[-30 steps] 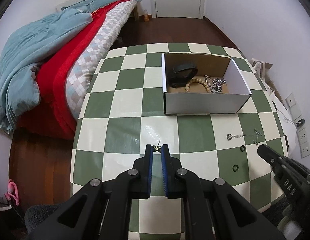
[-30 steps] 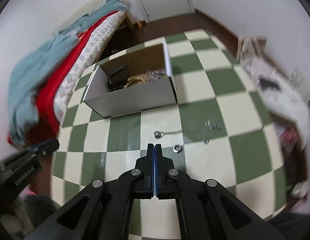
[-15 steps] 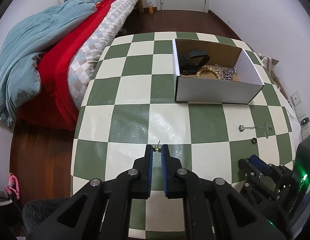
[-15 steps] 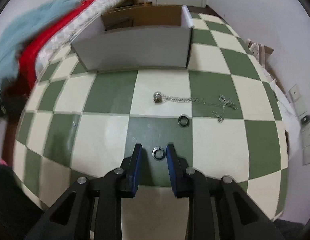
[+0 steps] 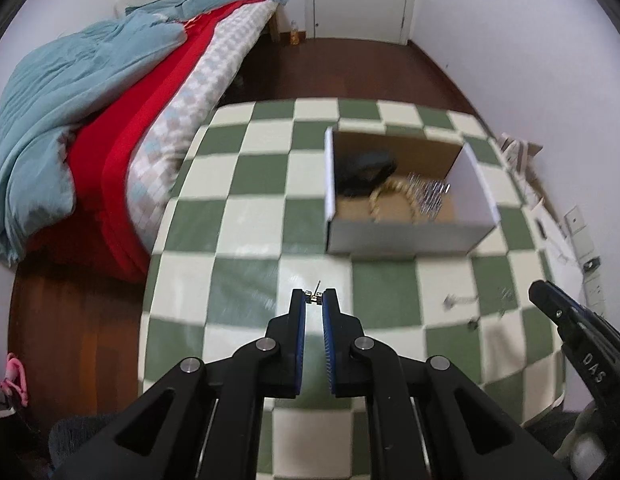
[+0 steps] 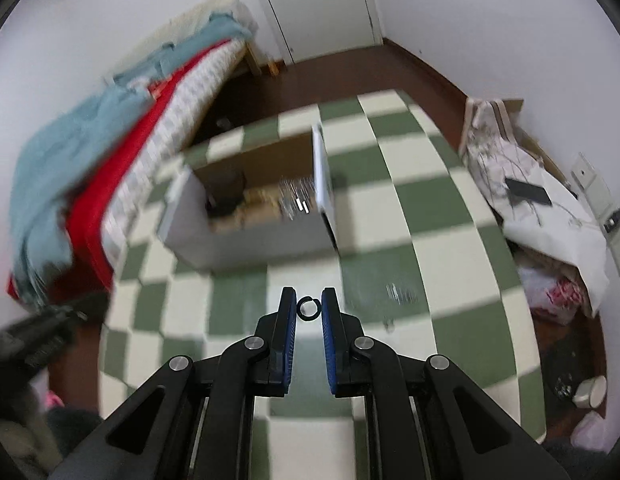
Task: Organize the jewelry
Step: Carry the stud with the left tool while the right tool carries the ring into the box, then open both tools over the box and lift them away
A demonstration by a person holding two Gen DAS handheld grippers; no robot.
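Jewelry is sitting in three places. One dark ring [image 6: 308, 309] is being pinched between the narrow jaws of the right gripper [image 6: 308, 307], lying right at the fingertips and raised above the checkered table [image 6: 449, 292]. One tiny gold-coloured piece [image 5: 313, 298], perhaps an earring with a thin pin sticking forward, is being clamped at the very tips of the left gripper [image 5: 313, 300], whose jaws are standing narrow around it.

Ahead of both pairs of jaws, one open white box [image 5: 401, 236] is resting on the table. Inside it three things are showing: one black strap-like item [image 5: 363, 166], one beaded bracelet [image 5: 389, 196] and one heap of silver chain [image 5: 427, 196], all blurred.

Off to the right of the left jaws, one thin chain [image 5: 475, 299] is lying on the table, and one small dark ring [image 5: 473, 324] is sitting just nearer than it; motion blur is hiding their finer details. Far right of the left jaws, the right gripper's black tip is poking into view. Left of both jaws, one bed [image 5: 110, 120] with blue and red covers is standing beside the table.
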